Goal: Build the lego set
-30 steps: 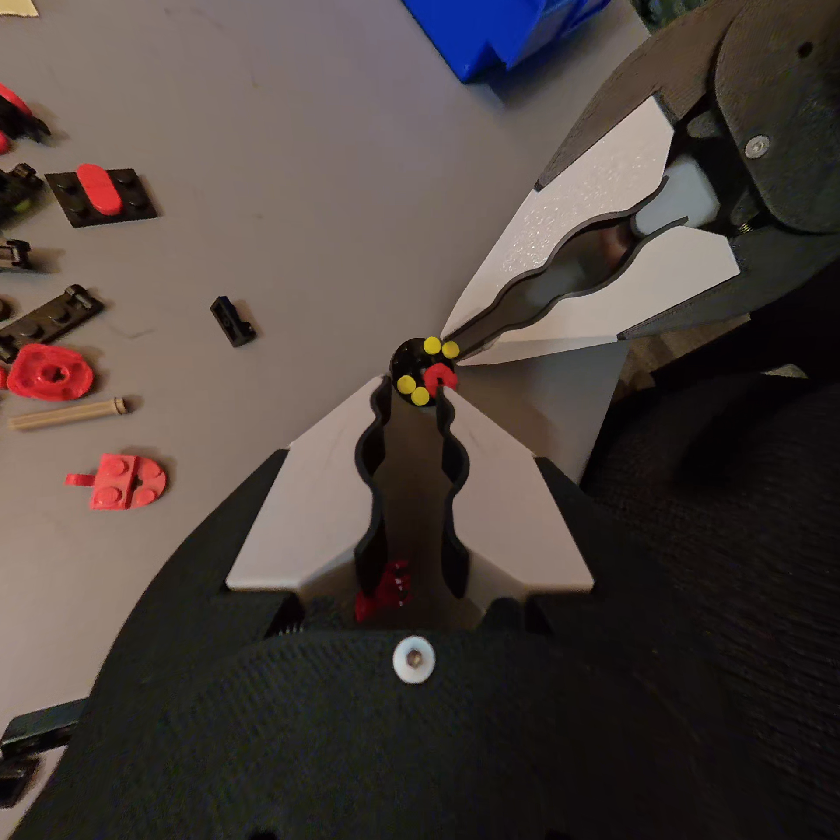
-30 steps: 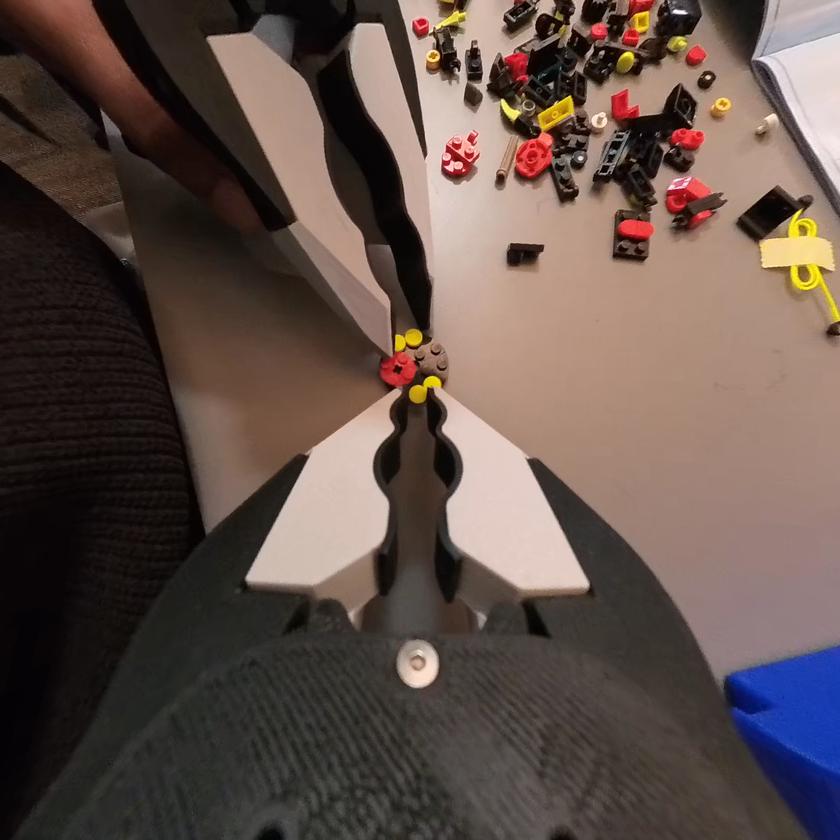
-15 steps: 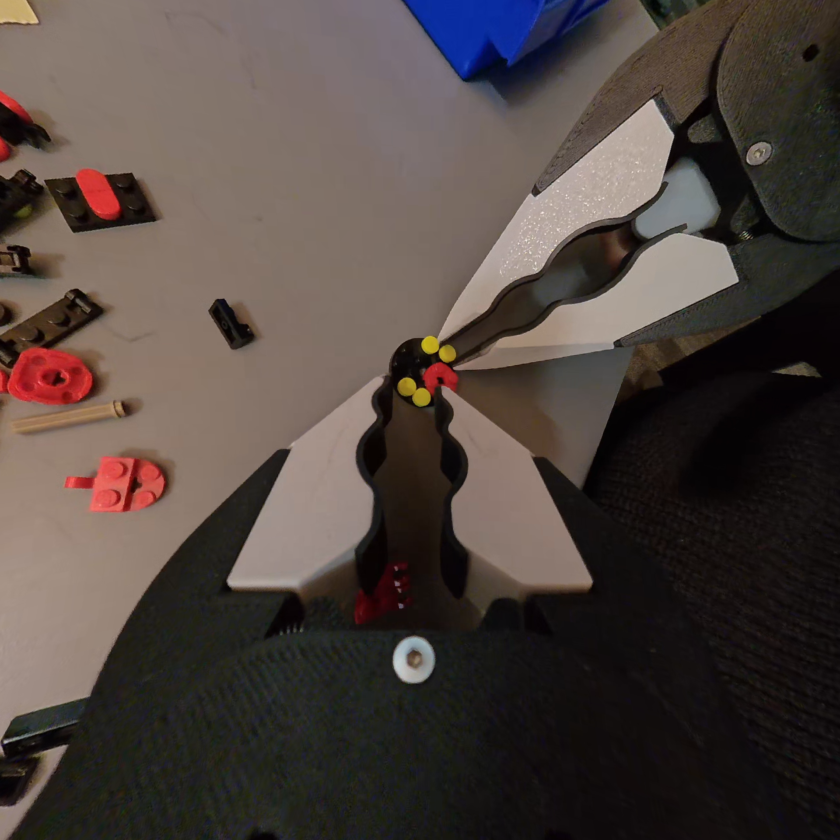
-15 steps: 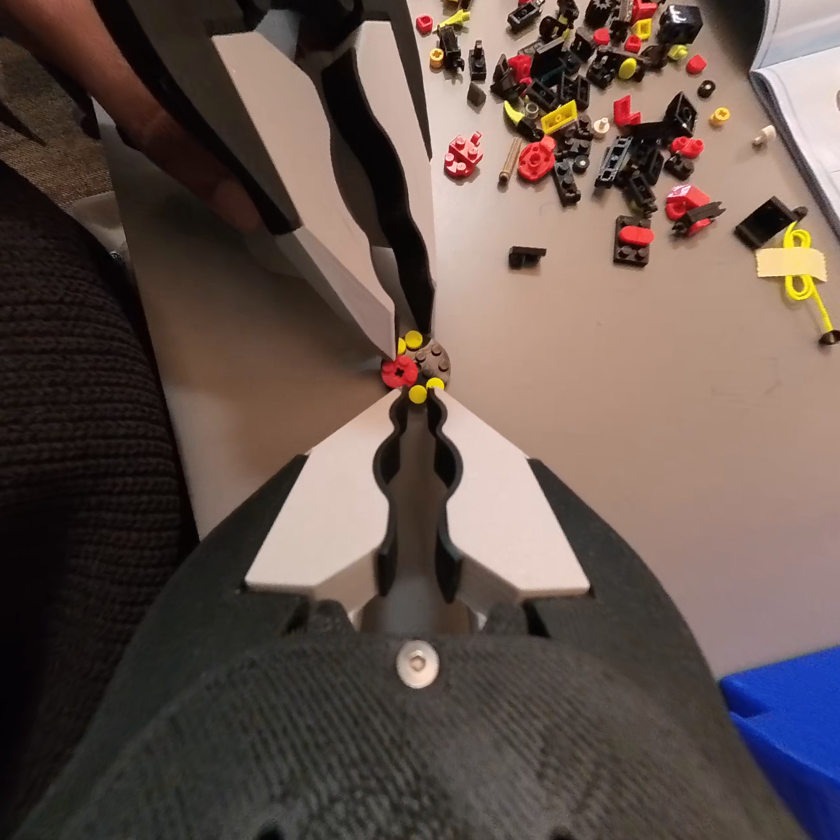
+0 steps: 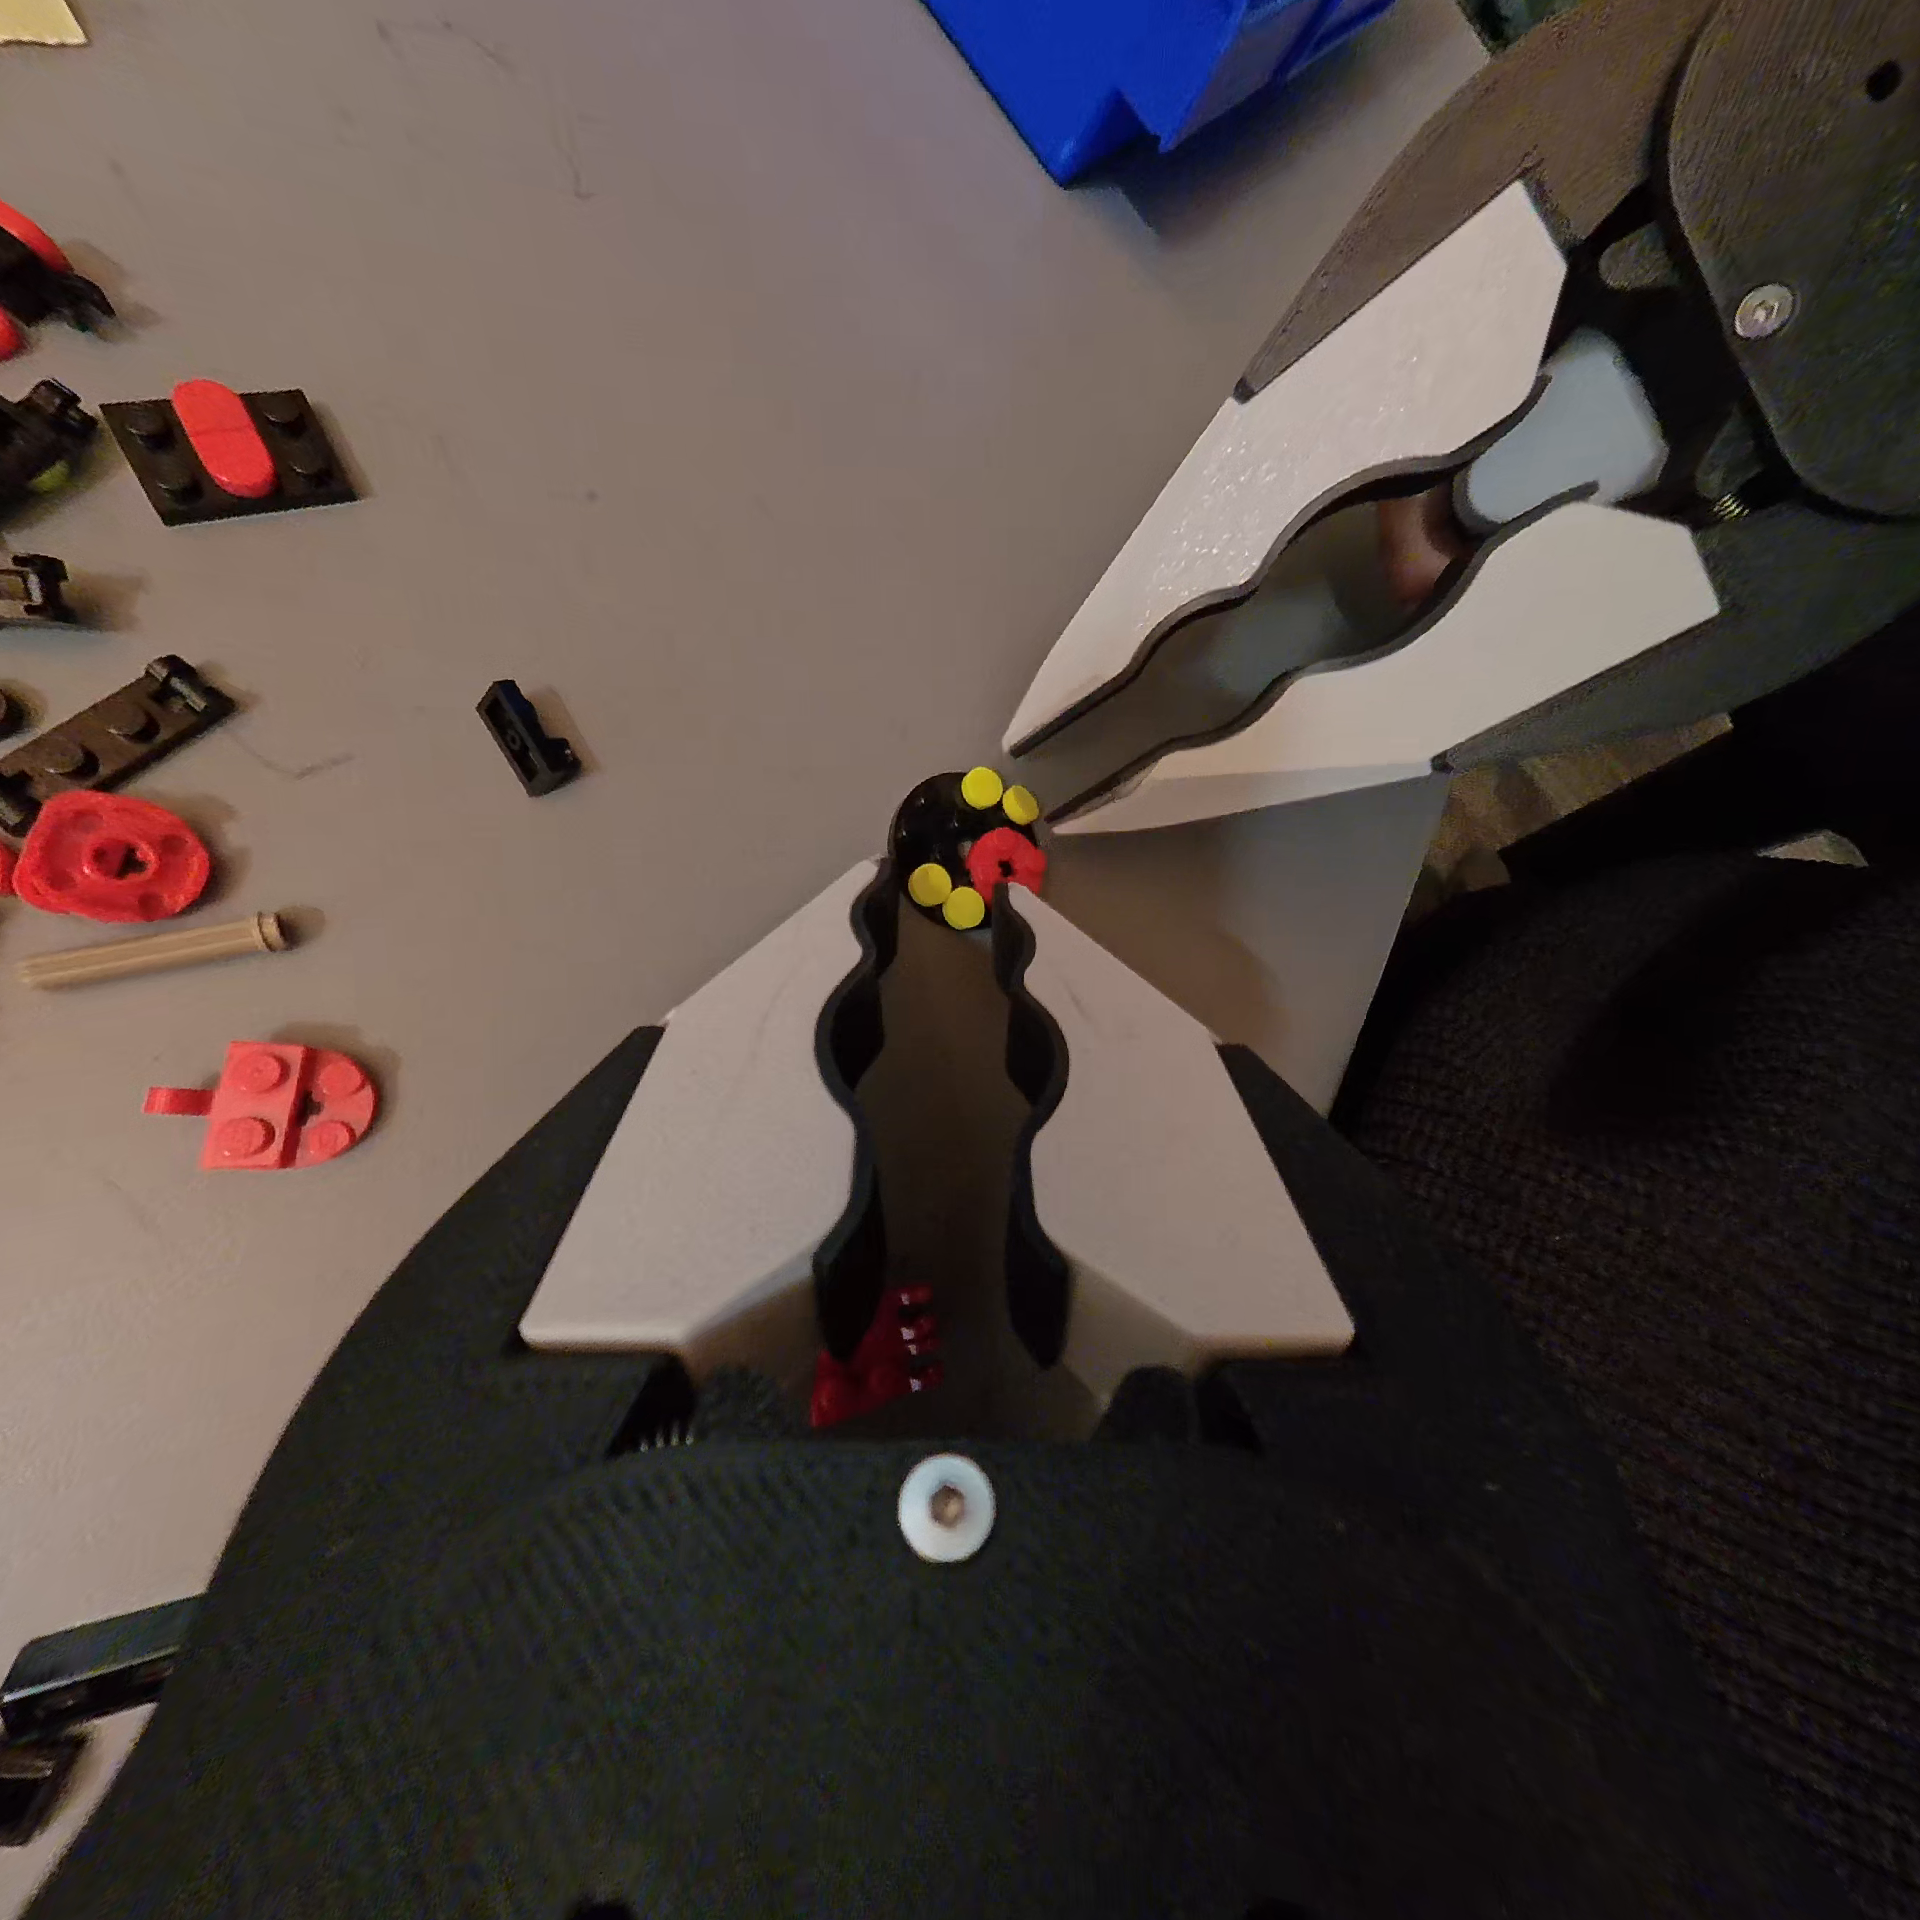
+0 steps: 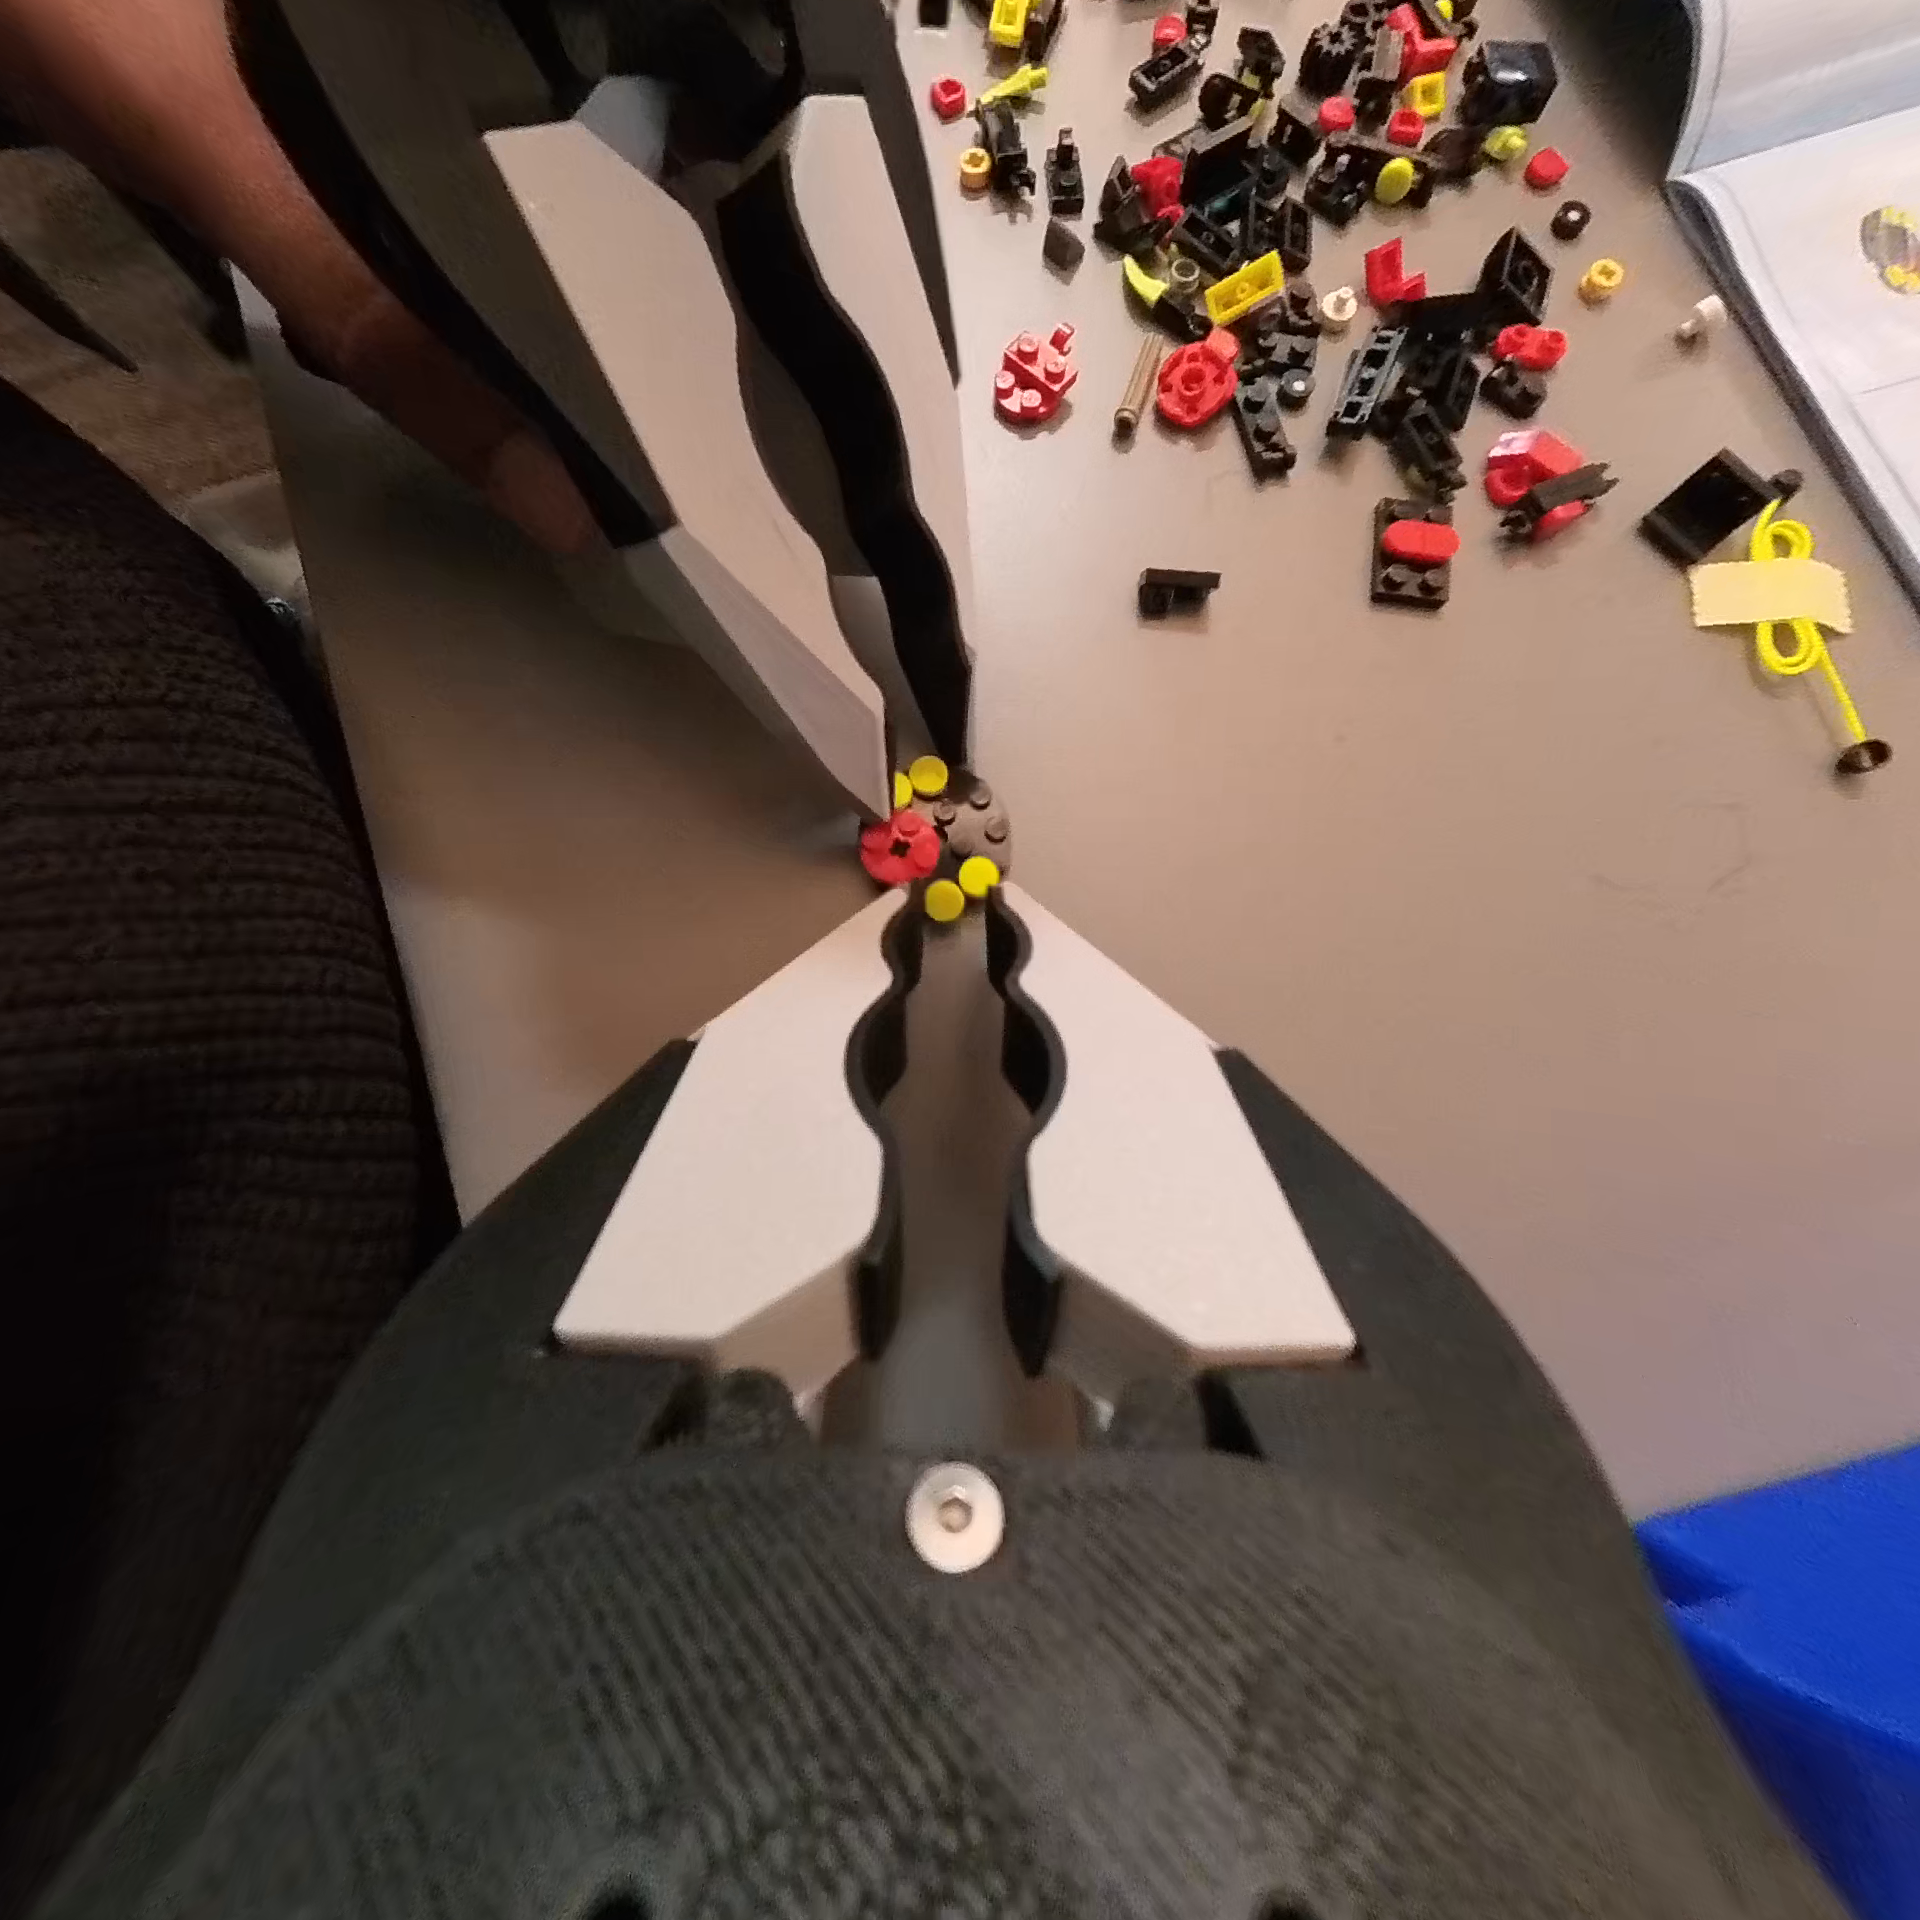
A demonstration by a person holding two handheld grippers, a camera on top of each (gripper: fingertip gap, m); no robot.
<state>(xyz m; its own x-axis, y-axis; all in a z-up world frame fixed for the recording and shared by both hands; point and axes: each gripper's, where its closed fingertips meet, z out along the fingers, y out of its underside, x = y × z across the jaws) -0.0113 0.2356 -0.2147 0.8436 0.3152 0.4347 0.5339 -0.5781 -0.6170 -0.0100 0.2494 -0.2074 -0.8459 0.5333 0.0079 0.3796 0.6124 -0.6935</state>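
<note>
The left gripper (image 5: 940, 904), its grey fingers drawn nearly together, pinches the near edge of a small round black studded plate (image 5: 940, 831) carrying four yellow round studs (image 5: 982, 787) and one red round piece with a cross-shaped hole (image 5: 1005, 857). The right gripper (image 6: 948, 914), tips set slightly apart, meets the same assembly from the opposite side; whether it clamps the plate or only touches it cannot be told. The assembly is held at the meeting point of both tools, at the near table edge.

Beyond the left gripper's tips lies a lone small black bracket piece (image 5: 527, 736); farther to its left sit a red rounded plate with a tab (image 5: 281, 1107), a tan ribbed axle (image 5: 156, 948) and a black square plate topped by a red oval tile (image 5: 231, 449). Ahead of the right gripper spreads a large scatter of loose black, red and yellow pieces (image 6: 1340, 260), with a blue plastic bin (image 6: 1808, 1662) at its near right.

Judged from this, only one small sub-assembly exists; most of the build appears to remain.
</note>
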